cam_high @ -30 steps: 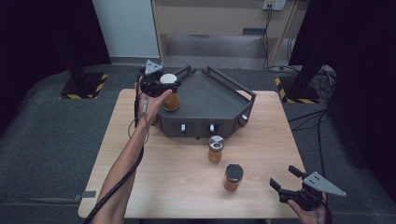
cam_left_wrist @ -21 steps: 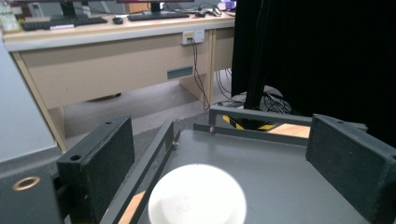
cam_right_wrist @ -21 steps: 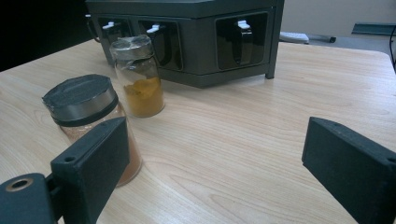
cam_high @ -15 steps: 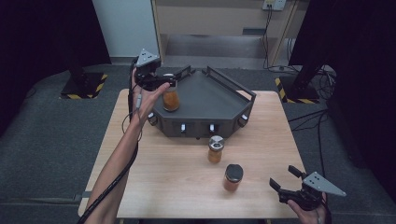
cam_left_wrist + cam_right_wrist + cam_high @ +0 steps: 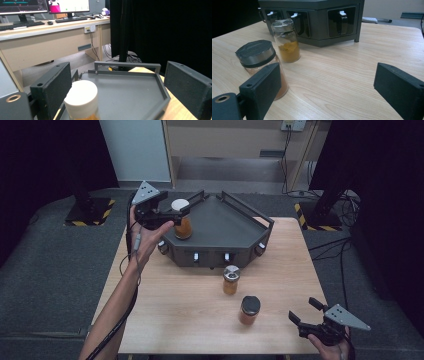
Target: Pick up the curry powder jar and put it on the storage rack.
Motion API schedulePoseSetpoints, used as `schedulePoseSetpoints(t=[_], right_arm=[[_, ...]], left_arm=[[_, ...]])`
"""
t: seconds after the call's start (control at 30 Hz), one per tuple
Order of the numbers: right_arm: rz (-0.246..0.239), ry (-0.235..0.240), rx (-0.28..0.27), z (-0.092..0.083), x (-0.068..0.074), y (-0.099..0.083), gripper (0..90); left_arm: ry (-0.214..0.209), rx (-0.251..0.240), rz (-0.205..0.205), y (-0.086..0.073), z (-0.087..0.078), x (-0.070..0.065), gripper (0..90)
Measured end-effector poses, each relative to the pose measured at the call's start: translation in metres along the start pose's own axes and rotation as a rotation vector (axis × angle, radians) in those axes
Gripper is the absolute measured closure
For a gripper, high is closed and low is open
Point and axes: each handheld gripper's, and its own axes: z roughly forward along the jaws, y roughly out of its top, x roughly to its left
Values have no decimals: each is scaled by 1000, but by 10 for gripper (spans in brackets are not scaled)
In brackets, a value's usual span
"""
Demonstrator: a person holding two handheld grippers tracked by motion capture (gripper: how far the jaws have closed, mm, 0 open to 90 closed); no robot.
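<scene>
A jar with a white lid [image 5: 181, 218] and orange contents stands upright at the left corner of a dark grey tray stand [image 5: 225, 227]. My left gripper [image 5: 170, 216] hovers just left of it. Its jaws have just been opening and now stand wide. In the left gripper view the jar [image 5: 81, 100] sits between them, close to the left jaw, with a wide gap to the right one. My right gripper [image 5: 305, 311] rests open at the table's front right, with nothing between its jaws [image 5: 329, 87].
A silver-lidded jar of yellow powder [image 5: 230, 279] and a black-lidded jar of orange powder [image 5: 249, 310] stand on the wooden table [image 5: 165, 310] before the stand; the black-lidded jar [image 5: 259, 65] is beside my right gripper's left jaw. The stand's raised rim [image 5: 127, 65] borders its top.
The left gripper's jaws have spread off the white-lidded jar and the hand has drawn back to the left. The jar stays on the stand. The right gripper has not moved.
</scene>
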Motion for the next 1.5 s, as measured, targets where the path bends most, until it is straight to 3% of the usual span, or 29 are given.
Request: schedulePoseSetpoints(t=[0.23, 0.43, 0.73, 1.1, 1.2, 1.33, 1.5], right_arm=[[-3, -3, 1, 0, 1, 0, 76], [-5, -1, 2, 0, 1, 1, 76], [-7, -1, 2, 0, 1, 1, 76], [-7, -1, 6, 1, 1, 1, 75], [-9, -1, 6, 1, 2, 1, 75], [-9, -1, 9, 1, 2, 1, 75], [-8, -2, 10, 1, 2, 2, 71]], left_arm=[[-35, -22, 7, -13, -26, -6, 68], [-51, -10, 12, -26, -41, -9, 63], [-99, -3, 3, -59, -70, -12, 51], [-123, 20, -9, -101, -91, -14, 21], [-146, 22, -54, -115, -96, -12, 21], [-136, 44, -38, -129, -100, -15, 22], [-142, 52, -52, -148, -103, -15, 22]])
